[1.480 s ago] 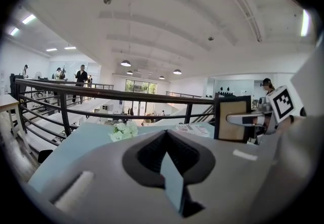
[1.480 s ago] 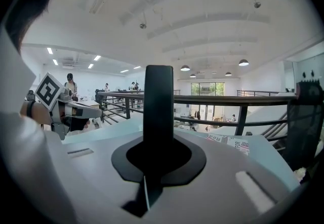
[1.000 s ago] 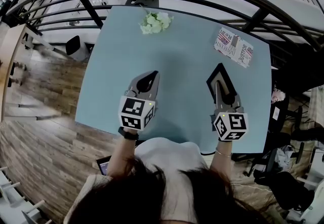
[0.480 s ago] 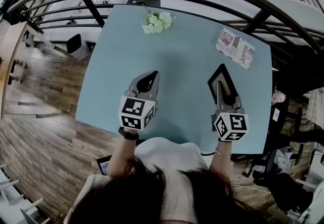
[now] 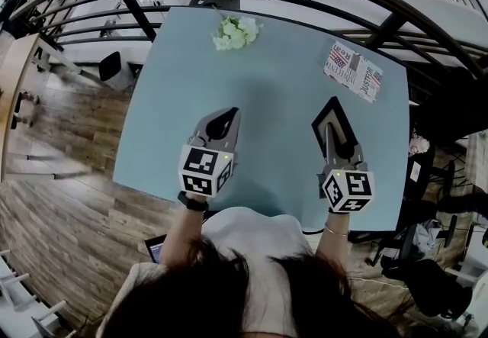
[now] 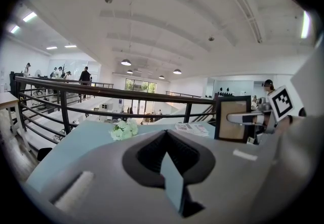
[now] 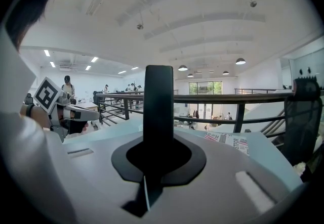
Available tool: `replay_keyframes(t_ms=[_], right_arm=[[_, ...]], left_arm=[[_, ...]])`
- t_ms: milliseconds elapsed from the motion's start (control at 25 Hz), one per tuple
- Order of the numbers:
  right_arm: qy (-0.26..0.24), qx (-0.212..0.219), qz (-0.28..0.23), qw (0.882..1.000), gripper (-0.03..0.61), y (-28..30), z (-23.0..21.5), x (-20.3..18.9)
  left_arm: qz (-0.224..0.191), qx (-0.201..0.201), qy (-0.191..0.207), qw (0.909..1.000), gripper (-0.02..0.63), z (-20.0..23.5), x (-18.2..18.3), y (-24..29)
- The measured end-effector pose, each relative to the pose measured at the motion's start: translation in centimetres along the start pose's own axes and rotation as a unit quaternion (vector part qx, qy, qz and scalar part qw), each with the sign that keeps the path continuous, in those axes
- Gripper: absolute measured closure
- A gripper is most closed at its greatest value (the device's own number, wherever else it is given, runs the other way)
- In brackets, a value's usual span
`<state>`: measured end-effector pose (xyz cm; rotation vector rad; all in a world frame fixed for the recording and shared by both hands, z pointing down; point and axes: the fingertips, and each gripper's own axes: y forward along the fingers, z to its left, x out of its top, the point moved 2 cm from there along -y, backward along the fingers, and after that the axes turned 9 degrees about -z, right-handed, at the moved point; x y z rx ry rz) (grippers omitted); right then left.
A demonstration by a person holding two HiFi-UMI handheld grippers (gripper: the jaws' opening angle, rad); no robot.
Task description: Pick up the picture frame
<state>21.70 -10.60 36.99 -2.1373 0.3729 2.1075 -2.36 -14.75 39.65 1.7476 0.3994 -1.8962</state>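
Frame [image 7: 158,101] looks light, stiff, fragile; best held by its border. Right hand-held gripper [image 5: 336,142] pinches its edge above the worktop [image 5: 267,85]; left hand-held gripper [image 5: 221,124] closed, empty.

Pale blue table [image 5: 274,85] beside black railing [image 6: 126,93], wood flooring [image 5: 61,207] below; pendant lamps [image 6: 126,62] dot a white ceiling [image 6: 177,26].

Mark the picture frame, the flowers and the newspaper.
picture frame [image 6: 230,131], left gripper view, lower part of its tan panel.
flowers [image 5: 235,33], head view, middle of the bunch.
newspaper [image 5: 353,71], head view, middle of the page.
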Motion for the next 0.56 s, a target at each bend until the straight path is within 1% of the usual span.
replay_keyframes(t_ms=[560], right_arm=[[-0.001, -0.001, 0.001, 1.000, 0.568, 0.03, 0.14, -0.10]], left_arm=[[0.000, 0.005, 0.002, 1.0000, 0.557, 0.78, -0.06, -0.12]])
